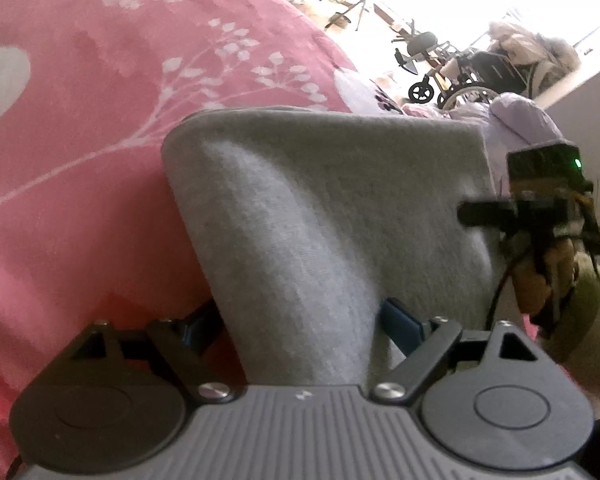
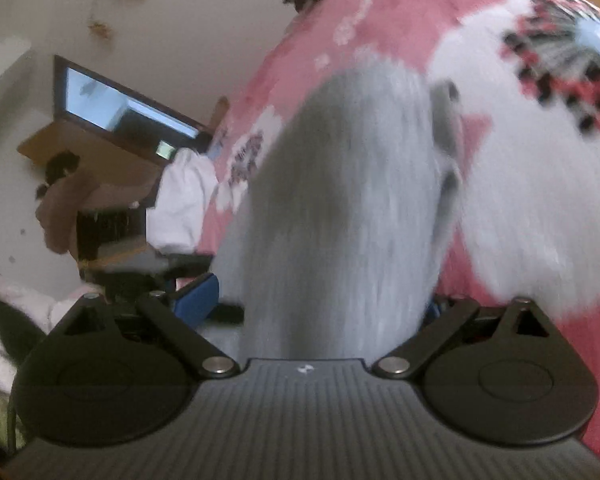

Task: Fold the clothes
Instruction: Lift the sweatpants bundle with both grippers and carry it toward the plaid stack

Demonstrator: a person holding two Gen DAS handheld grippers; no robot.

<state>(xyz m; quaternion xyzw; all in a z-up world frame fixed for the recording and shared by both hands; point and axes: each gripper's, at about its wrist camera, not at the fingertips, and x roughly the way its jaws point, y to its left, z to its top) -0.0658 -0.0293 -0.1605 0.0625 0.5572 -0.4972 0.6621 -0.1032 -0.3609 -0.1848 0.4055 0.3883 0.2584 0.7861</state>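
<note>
While the grey garment [image 1: 320, 200] hangs bunched above the pink floral bedspread [image 1: 80, 160], the hazards run from left to right across it. At the garment's left end, the left claw [image 1: 300, 324] stands wide, with a thick roll of cloth filling the gap and the blue pads [image 1: 400, 320] pressed against its sides. This appears to be a grip on bulk rather than on a clean edge. Because the roll is soft and the jaws are so far apart, a layer could slide out and let that end drop onto the bedspread. At the garment's middle, the cloth is creased lengthwise and doubled over at its far edge. Laid down in this shape, it would probably lock in a crooked crease and leave the fold lopsided. At the garment's right end, the right claw [image 2: 324, 304] has cloth running up between its jaws. That view is smeared by motion, so it cannot be told whether the pads are pinching the cloth or only flanking it. If they are not, any pull away from the left end would likely strip the cloth free. If they are, uneven tension between the two ends could twist the garment and drag it off square on the bedspread.
</note>
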